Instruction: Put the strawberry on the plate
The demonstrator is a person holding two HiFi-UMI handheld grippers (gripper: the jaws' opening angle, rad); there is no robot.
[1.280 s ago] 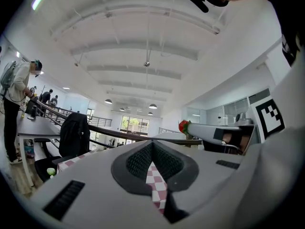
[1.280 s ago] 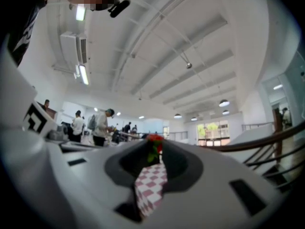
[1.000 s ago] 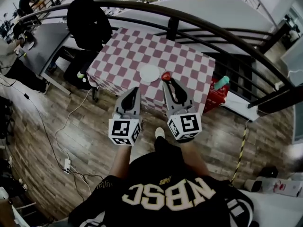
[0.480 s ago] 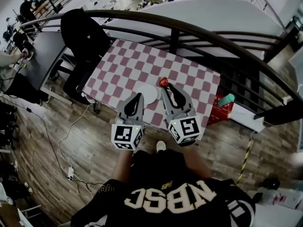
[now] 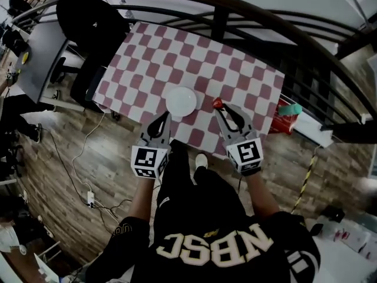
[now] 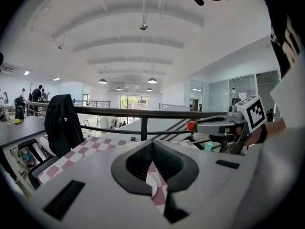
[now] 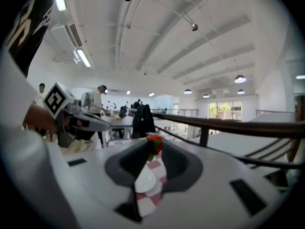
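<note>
Right hand-held gripper (image 5: pixel 220 107) pinches the strawberry (image 5: pixel 217 102) at its tips, over the desk (image 5: pixel 177 55), just right of the plate (image 5: pixel 181 102). Left hand-held gripper (image 5: pixel 164 118) is closed and empty, by the plate's near edge.

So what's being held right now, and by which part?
The right gripper pinches the strawberry by its sides, at the very jaw tips. The left gripper holds nothing.
</note>
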